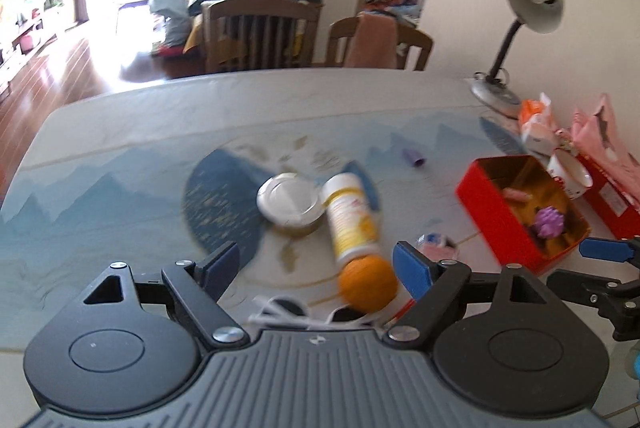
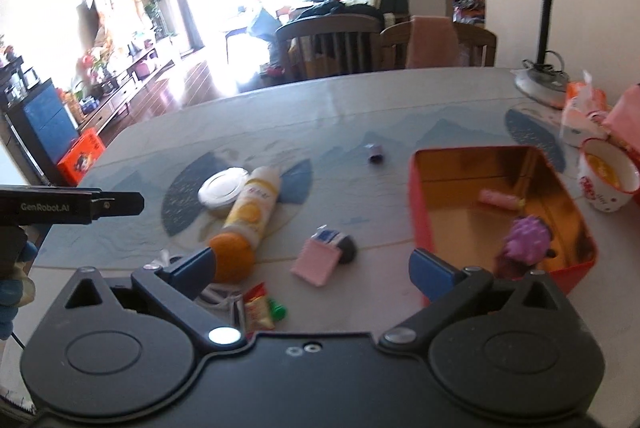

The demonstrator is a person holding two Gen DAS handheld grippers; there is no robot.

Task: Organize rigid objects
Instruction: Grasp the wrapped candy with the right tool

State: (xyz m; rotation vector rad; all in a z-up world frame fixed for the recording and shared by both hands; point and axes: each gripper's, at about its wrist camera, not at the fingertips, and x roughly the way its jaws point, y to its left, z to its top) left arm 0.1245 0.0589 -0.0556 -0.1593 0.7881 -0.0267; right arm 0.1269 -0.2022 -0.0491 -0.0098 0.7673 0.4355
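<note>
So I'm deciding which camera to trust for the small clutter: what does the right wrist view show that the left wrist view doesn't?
Only the right wrist view shows the pink packet lying clearly near the dark round object, the red and yellow snack wrapper and the green piece. Only the left wrist view shows the white sunglasses plainly in front of the left gripper. Both show the red tin, the purple spiky toy inside it, the yellow bottle on its side, the orange and the glass jar.
</note>
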